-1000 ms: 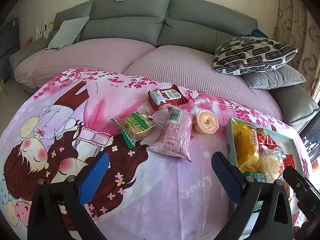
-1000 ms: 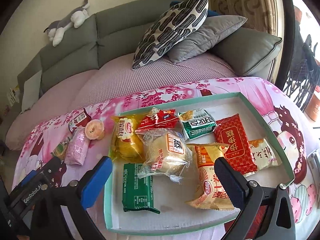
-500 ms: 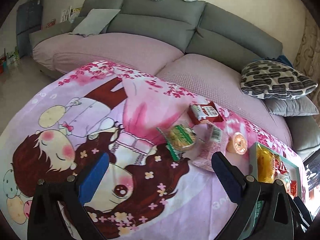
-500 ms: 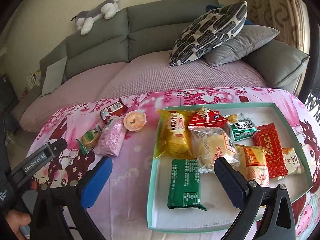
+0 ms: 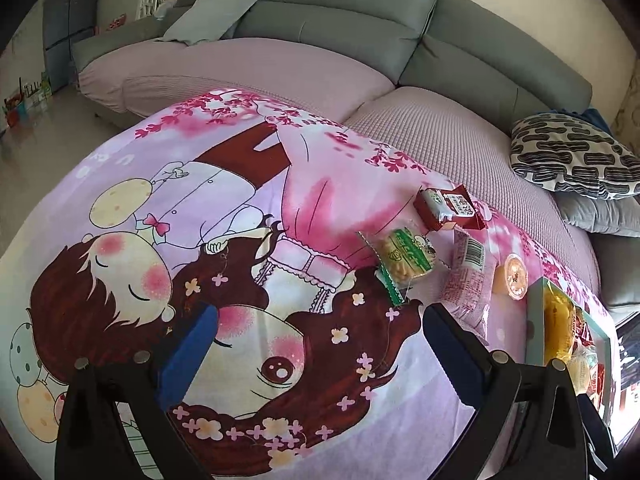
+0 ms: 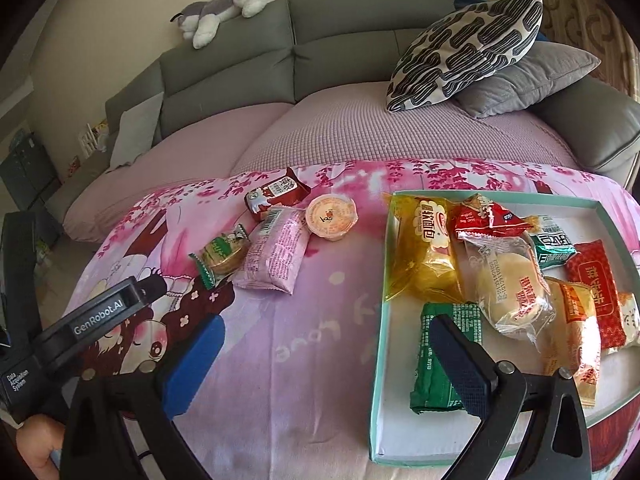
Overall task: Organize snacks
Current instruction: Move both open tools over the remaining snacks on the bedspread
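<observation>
Several loose snacks lie on the pink cartoon cloth: a dark red packet (image 5: 447, 208) (image 6: 276, 195), a green cookie pack (image 5: 404, 258) (image 6: 221, 254), a pink wrapper (image 5: 466, 280) (image 6: 276, 256) and an orange jelly cup (image 5: 515, 274) (image 6: 331, 216). The teal-rimmed tray (image 6: 384, 320) (image 5: 534, 320) holds several packets, among them a yellow bread bag (image 6: 426, 248) and a green pack (image 6: 444, 356). My left gripper (image 5: 316, 352) is open, empty, to the near left of the loose snacks. My right gripper (image 6: 324, 364) is open, empty, straddling the tray's left rim.
A grey sofa (image 6: 340, 32) with a patterned cushion (image 6: 468, 48) and a plush toy (image 6: 224, 8) runs behind the table. A hand (image 6: 40, 444) holds the left gripper's body (image 6: 96, 316) at the lower left. Floor lies beyond the table's left edge (image 5: 32, 120).
Both views have swung left. The loose snacks have slid toward the right in the left wrist view, and the tray sits farther right in the right wrist view. Both grippers stayed open.
</observation>
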{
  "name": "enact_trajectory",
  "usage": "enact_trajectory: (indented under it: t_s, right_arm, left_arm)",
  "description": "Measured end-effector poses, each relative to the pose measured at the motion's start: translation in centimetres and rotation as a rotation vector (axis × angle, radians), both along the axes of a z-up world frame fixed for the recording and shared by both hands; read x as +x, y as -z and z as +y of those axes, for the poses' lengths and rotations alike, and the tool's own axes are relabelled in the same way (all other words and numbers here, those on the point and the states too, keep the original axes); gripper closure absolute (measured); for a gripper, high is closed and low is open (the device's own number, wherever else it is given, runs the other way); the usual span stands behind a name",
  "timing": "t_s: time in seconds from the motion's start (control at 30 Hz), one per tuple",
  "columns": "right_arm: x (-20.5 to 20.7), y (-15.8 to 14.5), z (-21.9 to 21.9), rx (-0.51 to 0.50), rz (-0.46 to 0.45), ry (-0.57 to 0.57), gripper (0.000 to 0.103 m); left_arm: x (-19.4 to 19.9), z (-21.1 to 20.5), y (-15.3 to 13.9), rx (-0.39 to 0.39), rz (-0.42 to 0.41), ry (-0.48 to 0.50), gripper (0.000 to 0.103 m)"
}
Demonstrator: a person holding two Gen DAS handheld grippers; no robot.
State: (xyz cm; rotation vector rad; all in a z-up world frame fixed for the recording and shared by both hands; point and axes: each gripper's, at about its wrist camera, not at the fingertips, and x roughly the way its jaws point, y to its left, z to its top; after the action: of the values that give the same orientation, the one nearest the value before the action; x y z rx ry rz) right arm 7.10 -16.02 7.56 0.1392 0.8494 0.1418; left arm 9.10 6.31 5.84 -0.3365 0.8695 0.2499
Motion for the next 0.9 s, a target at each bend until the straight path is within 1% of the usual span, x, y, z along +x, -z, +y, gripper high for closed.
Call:
enact_trajectory:
  t_s: [0.23,0.33,0.43,0.6,0.7,0.8,0.9]
  right_arm:
    - [0.8,1.0,0.4,0.018,0.014,-0.018,0.001]
    - [1.3,1.3,0.5,0.032,0.020,-0.020,0.006]
    - [1.7,1.7,0.1,0.050,0.030,-0.013,0.010]
    - [2.4,2.0,-0.8,0.079,0.031,0.017,0.021]
    - [3.0,1.6,-0.9,0.081,0.018,0.019,0.025]
    - [3.7,0.7,-0.3,0.086,-0.001,-0.005,0.027]
    - [4.5,0.2,0.3,0.089,-0.008,-0.011,0.030]
  left_arm:
    - [0.6,-0.6,0.5,0.003,0.024,0.029,0.001]
    - [1.1,-1.0,1.0,0.004,0.048,0.044,0.001]
    - [1.6,-1.7,1.3,0.007,0.063,0.075,0.001]
    - [2.5,-2.7,1.1,-0.009,0.061,0.122,0.001]
    - [3.5,-3.1,0.7,-0.016,0.052,0.142,0.001]
    - [4.8,-3.1,0.2,-0.020,0.044,0.149,0.001]
    - [6.2,-3.2,0.4,-0.014,0.061,0.178,0.003]
